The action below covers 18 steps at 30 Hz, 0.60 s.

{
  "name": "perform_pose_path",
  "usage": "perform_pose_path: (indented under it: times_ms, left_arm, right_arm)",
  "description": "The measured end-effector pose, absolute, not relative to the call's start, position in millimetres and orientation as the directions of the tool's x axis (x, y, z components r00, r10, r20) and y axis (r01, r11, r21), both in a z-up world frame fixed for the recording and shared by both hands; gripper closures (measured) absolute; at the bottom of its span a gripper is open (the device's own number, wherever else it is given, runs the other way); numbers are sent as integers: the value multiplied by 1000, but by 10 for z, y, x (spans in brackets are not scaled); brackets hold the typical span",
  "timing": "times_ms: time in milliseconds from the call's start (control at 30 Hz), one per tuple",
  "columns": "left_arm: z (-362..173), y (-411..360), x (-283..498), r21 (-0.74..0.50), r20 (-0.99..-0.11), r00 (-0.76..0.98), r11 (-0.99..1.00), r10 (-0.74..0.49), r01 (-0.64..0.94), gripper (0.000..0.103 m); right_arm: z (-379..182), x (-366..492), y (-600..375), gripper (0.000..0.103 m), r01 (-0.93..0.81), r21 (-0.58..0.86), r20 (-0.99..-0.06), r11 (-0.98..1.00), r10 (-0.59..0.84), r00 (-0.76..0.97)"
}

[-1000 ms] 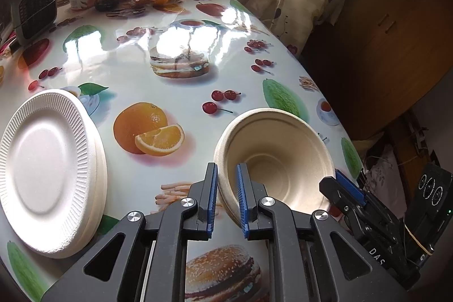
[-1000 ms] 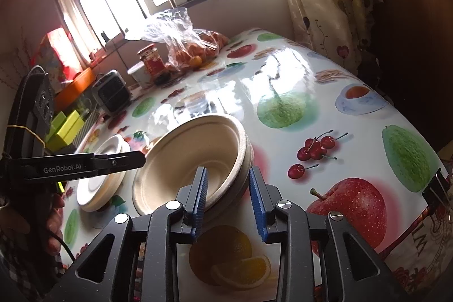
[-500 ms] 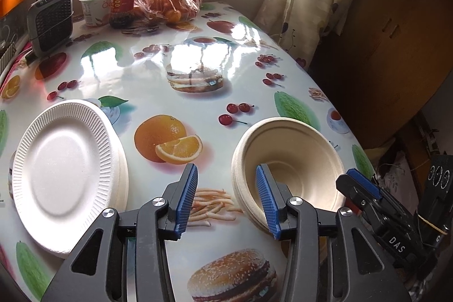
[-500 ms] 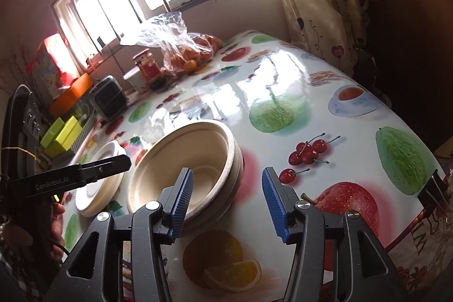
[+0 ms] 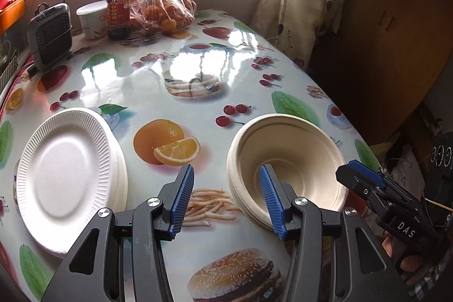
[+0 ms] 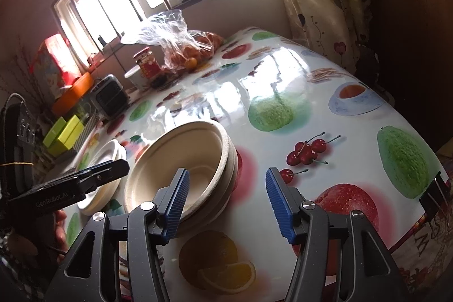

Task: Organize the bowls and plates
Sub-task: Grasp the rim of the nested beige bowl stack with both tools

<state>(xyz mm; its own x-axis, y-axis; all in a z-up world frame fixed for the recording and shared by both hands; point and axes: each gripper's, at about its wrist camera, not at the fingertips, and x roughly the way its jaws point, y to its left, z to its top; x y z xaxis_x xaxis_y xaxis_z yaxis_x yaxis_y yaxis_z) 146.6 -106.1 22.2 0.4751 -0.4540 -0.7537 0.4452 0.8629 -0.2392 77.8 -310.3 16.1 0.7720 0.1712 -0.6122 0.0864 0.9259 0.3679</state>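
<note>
Left wrist and right wrist views: both grippers released at the bowl stack

Left wrist view: the left gripper (image 5: 226, 193) has its fingers (image 5: 181, 200) parted to a middling gap; they have just been opening. The near rim of the bowl stack (image 5: 294, 143) sits between them, one finger outside the rim over the bench (image 5: 198, 104), the other over the bowl's hollow. No pad presses on the rim, so nothing is held. The stack looks like several beige bowls nested together, standing upright on the fruit-print cloth, near the bench's right edge. The plate stack (image 5: 65, 174), white with ribbed rims, lies well apart from the bowls at the left side, with a printed orange between the two stacks.

Right wrist view: the right gripper (image 6: 226, 198) is likewise half-parted, having just been opening. Its left finger hangs over the bowl stack (image 6: 181, 154), the other over bare cloth beside it; no contact with the rim shows. The left gripper (image 6: 93, 177) comes in from the left edge, its tip at the bowls' far rim. The plate stack (image 6: 107, 157) lies behind it.

Back of the bench: a bag of oranges (image 5: 158, 4), a red-labelled jar (image 5: 119, 10), a white tub (image 5: 92, 19), and a small dark grilled appliance (image 5: 51, 33).
</note>
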Motion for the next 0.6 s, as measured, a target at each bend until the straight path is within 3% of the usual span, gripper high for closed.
perform_pose_path:
  times_ms: [600]
  left_arm:
    - [52,-1161,1451,-284,-771,432,860,-468,424,53]
  right_arm:
    - [75,851,-3080,47,49,363,-630,930,206,748]
